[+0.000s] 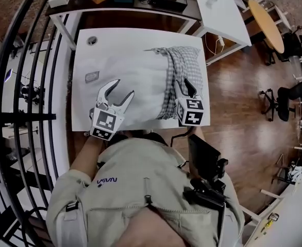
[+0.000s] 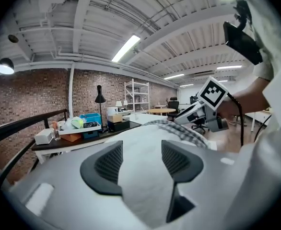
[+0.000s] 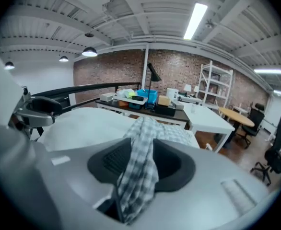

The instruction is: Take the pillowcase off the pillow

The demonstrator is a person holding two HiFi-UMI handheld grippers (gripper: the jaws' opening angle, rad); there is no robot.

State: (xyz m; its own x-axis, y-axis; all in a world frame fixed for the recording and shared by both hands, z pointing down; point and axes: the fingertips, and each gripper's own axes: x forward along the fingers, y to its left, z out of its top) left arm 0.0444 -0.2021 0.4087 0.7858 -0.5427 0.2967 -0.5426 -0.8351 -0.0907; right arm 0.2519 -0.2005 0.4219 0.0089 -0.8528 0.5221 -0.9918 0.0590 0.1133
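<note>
Plainly, the limp checked pillowcase (image 1: 183, 68) sat bunched round the pillow's (image 1: 135, 78) right end, its gathered fold, probably your best hold, loose between your right gripper's (image 1: 184, 86) parted jaws; your left gripper (image 1: 122, 88) gaped empty.

A white table (image 1: 86, 104) bears a small grey tag (image 1: 91, 76) near its left edge. Beyond it stands a cluttered dark desk (image 1: 125, 7). A round wooden table (image 1: 268, 17) sits far right, and a black railing (image 1: 22, 117) runs along the left.

"What's the person wearing?"
"A beige short-sleeved shirt (image 1: 140, 174) with small blue lettering."
"And the tools?"
"The left gripper (image 1: 121, 88) and right gripper (image 1: 184, 88) are pale grey, with ribbed black pads (image 2: 109, 163). Each has a black-and-white marker cube (image 1: 105, 123)."
</note>
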